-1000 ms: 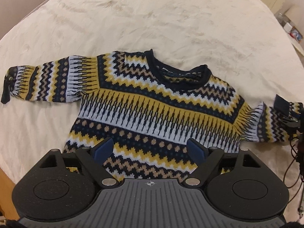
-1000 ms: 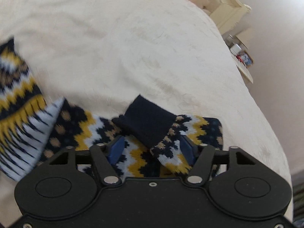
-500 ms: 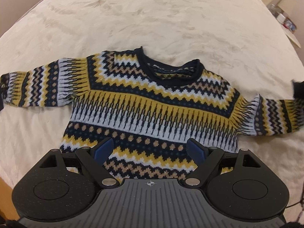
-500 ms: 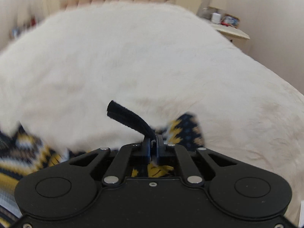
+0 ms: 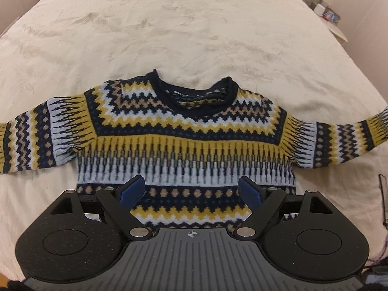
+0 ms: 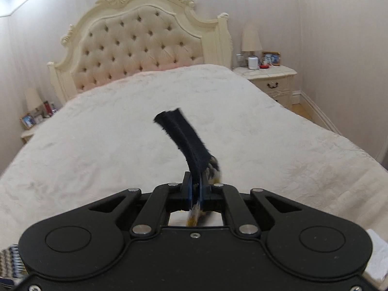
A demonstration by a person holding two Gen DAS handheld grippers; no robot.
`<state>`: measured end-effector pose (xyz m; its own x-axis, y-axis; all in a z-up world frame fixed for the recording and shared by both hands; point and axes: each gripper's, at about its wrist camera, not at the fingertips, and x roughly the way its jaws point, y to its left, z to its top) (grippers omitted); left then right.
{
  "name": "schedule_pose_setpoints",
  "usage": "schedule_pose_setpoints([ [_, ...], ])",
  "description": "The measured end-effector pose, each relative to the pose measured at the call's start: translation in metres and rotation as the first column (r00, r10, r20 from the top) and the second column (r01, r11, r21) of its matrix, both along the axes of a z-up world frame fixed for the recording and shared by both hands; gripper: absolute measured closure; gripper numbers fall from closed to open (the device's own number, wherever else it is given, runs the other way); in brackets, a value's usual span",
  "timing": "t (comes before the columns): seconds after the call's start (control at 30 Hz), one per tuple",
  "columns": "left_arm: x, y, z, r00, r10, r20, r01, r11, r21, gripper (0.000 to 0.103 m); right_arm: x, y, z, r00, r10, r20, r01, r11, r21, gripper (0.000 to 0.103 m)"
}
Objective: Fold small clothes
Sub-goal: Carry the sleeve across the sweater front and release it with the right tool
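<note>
Sweater [image 5: 186,143] cuff [image 6: 184,135] pinched in right hand-held gripper [image 6: 197,194]; left hand-held gripper [image 5: 191,191] spread above hem.

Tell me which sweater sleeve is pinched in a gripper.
The sleeve on the picture's right: the right gripper clamps its navy cuff; the other sleeve lies flat.

Your left view cut off both cuffs of the yellow, navy and white patterned knit sweater [image 5: 186,143]; its hem hid behind the left gripper [image 5: 191,191].

Bed, cream textured quilted bedspread [image 5: 194,24]; bearing one small navy, yellow and white zigzag-patterned knitted sweater [image 5: 184,131], spread flat.
</note>
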<state>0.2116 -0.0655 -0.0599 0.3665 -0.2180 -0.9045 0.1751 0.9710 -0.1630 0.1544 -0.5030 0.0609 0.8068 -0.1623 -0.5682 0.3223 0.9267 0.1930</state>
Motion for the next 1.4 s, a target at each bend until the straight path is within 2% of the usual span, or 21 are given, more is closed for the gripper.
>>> schedule_pose_setpoints([
  [0.2, 0.006, 0.046, 0.001, 1.000, 0.013, 0.025, -0.013, 1.000, -0.002, 0.020, 0.028, 0.071, 0.010, 0.991, 0.131, 0.023, -0.131, 0.991, 0.009, 0.092],
  [0.33, 0.010, 0.080, -0.001, 0.999, 0.040, 0.034, -0.041, 0.999, 0.012, 0.020, 0.059, 0.137, 0.003, 0.966, 0.259, 0.023, -0.260, 0.965, 0.029, 0.092],
  [0.47, 0.015, 0.113, -0.007, 0.996, 0.084, 0.027, -0.085, 0.996, 0.029, 0.020, 0.090, 0.200, -0.029, 0.926, 0.378, 0.015, -0.378, 0.922, 0.081, 0.092],
  [0.7, 0.019, 0.155, -0.018, 0.991, 0.134, -0.001, -0.133, 0.989, 0.067, 0.020, 0.135, 0.299, -0.108, 0.840, 0.541, -0.044, -0.527, 0.832, 0.175, 0.092],
  [0.87, 0.021, 0.173, -0.023, 0.987, 0.158, -0.006, -0.157, 0.984, 0.090, 0.020, 0.144, 0.351, -0.151, 0.773, 0.626, -0.105, -0.592, 0.771, 0.236, 0.092],
  [0.93, 0.022, 0.177, -0.025, 0.986, 0.165, -0.009, -0.163, 0.982, 0.100, 0.020, 0.147, 0.364, -0.163, 0.746, 0.653, -0.128, -0.614, 0.750, 0.247, 0.090],
  [0.97, 0.022, 0.178, -0.026, 0.986, 0.167, -0.011, -0.165, 0.981, 0.104, 0.020, 0.147, 0.373, -0.168, 0.731, 0.668, -0.137, -0.627, 0.737, 0.250, 0.082],
  [1.1, 0.024, 0.177, -0.031, 0.985, 0.170, -0.014, -0.167, 0.979, 0.119, 0.020, 0.128, 0.393, -0.189, 0.686, 0.708, -0.170, -0.660, 0.703, 0.265, 0.076],
  [1.13, 0.026, 0.176, -0.032, 0.985, 0.172, -0.011, -0.170, 0.978, 0.121, 0.020, 0.120, 0.396, -0.188, 0.682, 0.711, -0.170, -0.661, 0.699, 0.272, 0.071],
  [1.17, 0.027, 0.175, -0.033, 0.985, 0.173, -0.008, -0.171, 0.978, 0.121, 0.020, 0.118, 0.399, -0.192, 0.682, 0.712, -0.170, -0.660, 0.698, 0.278, 0.058],
  [1.2, 0.028, 0.173, -0.033, 0.985, 0.174, -0.005, -0.172, 0.978, 0.121, 0.020, 0.115, 0.396, -0.192, 0.683, 0.712, -0.167, -0.657, 0.697, 0.286, 0.050],
  [1.27, 0.031, 0.167, -0.034, 0.986, 0.168, 0.005, -0.167, 0.979, 0.116, 0.020, 0.110, 0.385, -0.195, 0.694, 0.699, -0.172, -0.642, 0.709, 0.293, 0.049],
  [1.4, 0.039, 0.147, -0.037, 0.991, 0.127, 0.041, -0.130, 0.987, 0.099, 0.020, 0.103, 0.354, -0.205, 0.739, 0.640, -0.210, -0.572, 0.761, 0.307, 0.048],
])
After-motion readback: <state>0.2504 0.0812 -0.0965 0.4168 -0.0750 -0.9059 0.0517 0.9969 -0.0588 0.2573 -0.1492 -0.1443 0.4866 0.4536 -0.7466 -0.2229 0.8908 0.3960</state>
